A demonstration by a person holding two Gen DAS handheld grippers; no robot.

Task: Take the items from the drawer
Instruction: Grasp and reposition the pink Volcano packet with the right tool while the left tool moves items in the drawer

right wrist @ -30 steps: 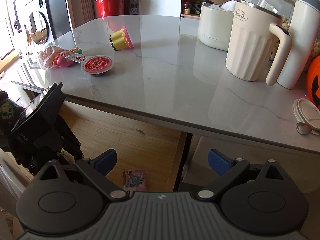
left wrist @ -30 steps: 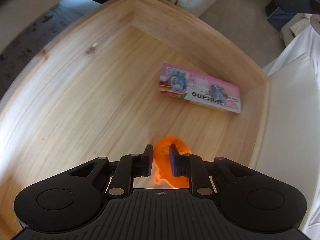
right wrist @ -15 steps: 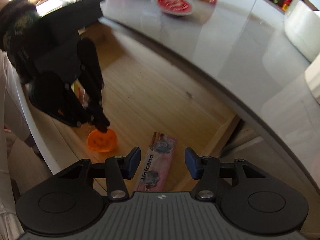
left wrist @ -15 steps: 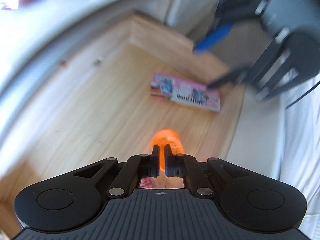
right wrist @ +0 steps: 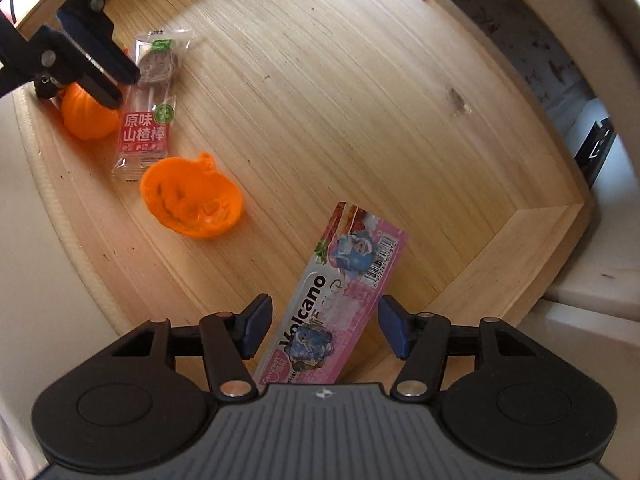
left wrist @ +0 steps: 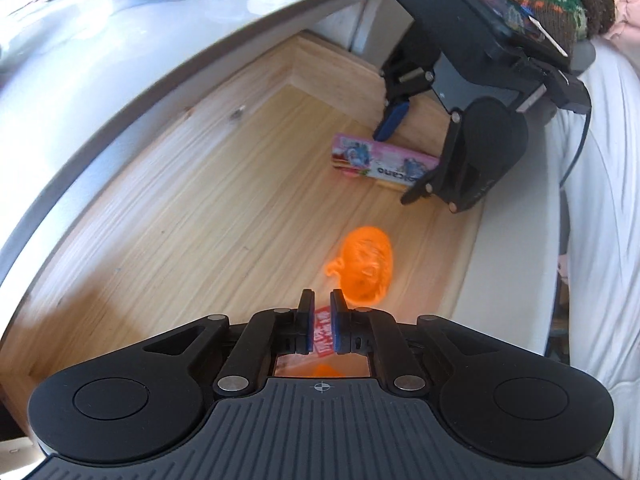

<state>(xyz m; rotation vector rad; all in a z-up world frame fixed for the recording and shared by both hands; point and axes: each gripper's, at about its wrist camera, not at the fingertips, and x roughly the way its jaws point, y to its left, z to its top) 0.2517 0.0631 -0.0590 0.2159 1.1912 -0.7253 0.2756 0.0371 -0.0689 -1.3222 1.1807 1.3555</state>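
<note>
Four items lie in the open wooden drawer [right wrist: 360,100]: pink Volcano pack [right wrist: 336,304], orange pumpkin half [right wrist: 192,200] lying hollow side up, red-labelled clear snack wrapper [right wrist: 146,120], second orange pumpkin piece [right wrist: 86,114].

Right wrist view: Volcano pack sits at 6 o'clock, near the drawer's corner, long axis running away from the camera. Pumpkin half at 9 o'clock, just beside the wrapper's lower end. Wrapper and second pumpkin piece at 10 o'clock, touching or nearly so.

Right gripper [right wrist: 322,330] points down into the drawer, jaws spread wide, one blue pad on each side of the Volcano pack's near end. Pads don't appear to touch it. Left wrist view shows the same: right gripper [left wrist: 400,160] straddles the pack [left wrist: 380,162] at 1 o'clock.

Left gripper [left wrist: 320,326] is nearly closed, narrow gap, with the wrapper's red label [left wrist: 323,330] visible in the gap. Can't tell whether it's pinched or just lying behind. Pumpkin half [left wrist: 366,266] is just ahead of the fingertips, blurred.

In the right wrist view the left gripper's fingers [right wrist: 96,68] overlap the wrapper and the second pumpkin piece, hiding part of each. The grey countertop [left wrist: 100,60] covers the drawer's rear; items on it are blurred.
</note>
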